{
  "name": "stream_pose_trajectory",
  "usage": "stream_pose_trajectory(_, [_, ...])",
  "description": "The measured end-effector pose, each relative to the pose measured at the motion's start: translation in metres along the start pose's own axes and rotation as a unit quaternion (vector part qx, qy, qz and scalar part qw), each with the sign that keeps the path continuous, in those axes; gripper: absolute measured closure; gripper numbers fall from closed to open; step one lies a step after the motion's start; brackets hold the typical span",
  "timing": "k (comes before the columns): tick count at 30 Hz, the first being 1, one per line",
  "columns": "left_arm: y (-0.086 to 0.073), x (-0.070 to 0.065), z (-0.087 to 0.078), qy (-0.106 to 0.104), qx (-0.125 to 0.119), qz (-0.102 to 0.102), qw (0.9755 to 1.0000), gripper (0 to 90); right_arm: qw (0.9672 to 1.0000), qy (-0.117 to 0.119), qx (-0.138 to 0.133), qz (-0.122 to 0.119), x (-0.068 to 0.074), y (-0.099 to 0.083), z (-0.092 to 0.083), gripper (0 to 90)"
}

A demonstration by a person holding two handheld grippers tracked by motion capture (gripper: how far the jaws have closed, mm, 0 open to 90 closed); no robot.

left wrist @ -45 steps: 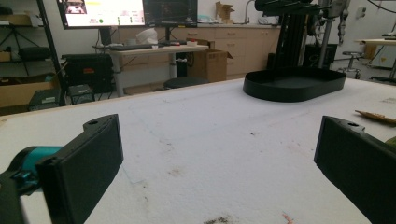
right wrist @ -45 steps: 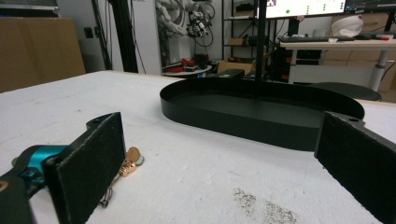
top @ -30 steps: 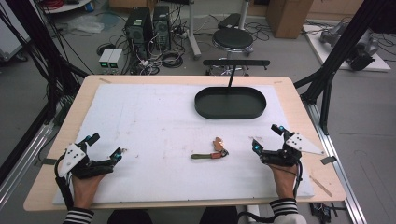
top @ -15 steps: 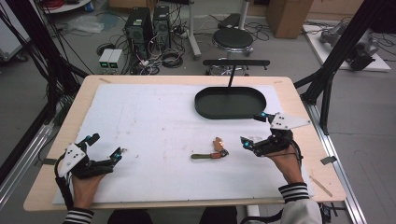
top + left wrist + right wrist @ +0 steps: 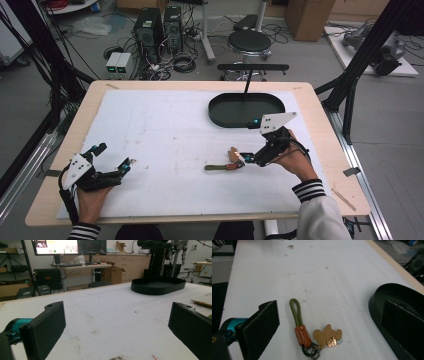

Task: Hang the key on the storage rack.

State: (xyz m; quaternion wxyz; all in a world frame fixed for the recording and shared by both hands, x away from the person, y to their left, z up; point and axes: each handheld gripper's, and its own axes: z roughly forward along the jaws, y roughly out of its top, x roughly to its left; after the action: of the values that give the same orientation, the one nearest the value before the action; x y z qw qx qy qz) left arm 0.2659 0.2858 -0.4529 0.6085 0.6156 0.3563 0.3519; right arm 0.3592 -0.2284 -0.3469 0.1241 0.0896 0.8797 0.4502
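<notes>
A keychain [image 5: 224, 166] lies on the white mat, right of the middle: an olive cord loop [image 5: 296, 311], an orange tag [image 5: 301, 336] and a tan charm [image 5: 327, 336] on a metal ring. My right gripper [image 5: 248, 141] is open just to its right, low over the mat and pointing left. In the right gripper view the keychain lies between and just ahead of the wide-apart jaws, which do not touch it. My left gripper [image 5: 115, 156] rests open at the front left, nothing between its jaws [image 5: 116, 325].
A black oval tray [image 5: 216, 109] sits at the back right of the mat, close behind the right gripper; its rim [image 5: 397, 293] shows by the right jaw, and it appears far off in the left gripper view [image 5: 158, 285]. Table edges frame the mat.
The right gripper has swung from the front right corner leftwards and forwards to the keychain, still open. The left gripper and the keychain have stayed put.
</notes>
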Motion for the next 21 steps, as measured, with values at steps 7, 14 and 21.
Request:
stream_pose_trajectory(7, [0.0, 0.0, 0.0, 0.0, -0.001, 0.0, 1.0, 1.7, 0.9986, 0.033, 0.036, -0.022, 0.0, 0.008, 0.018, 1.2])
stream_pose_trajectory(14, [0.0, 0.0, 0.0, -0.001, 0.0, 0.0, 1.0, 1.7, 0.9939, 0.059, 0.084, -0.039, 0.003, 0.006, 0.037, 1.3])
stream_pose_trajectory(21, [0.0, 0.0, 0.0, 0.0, 0.0, 0.001, 1.0, 1.7, 0.9882, 0.08, 0.122, -0.049, 0.006, 0.004, 0.047, 4.4])
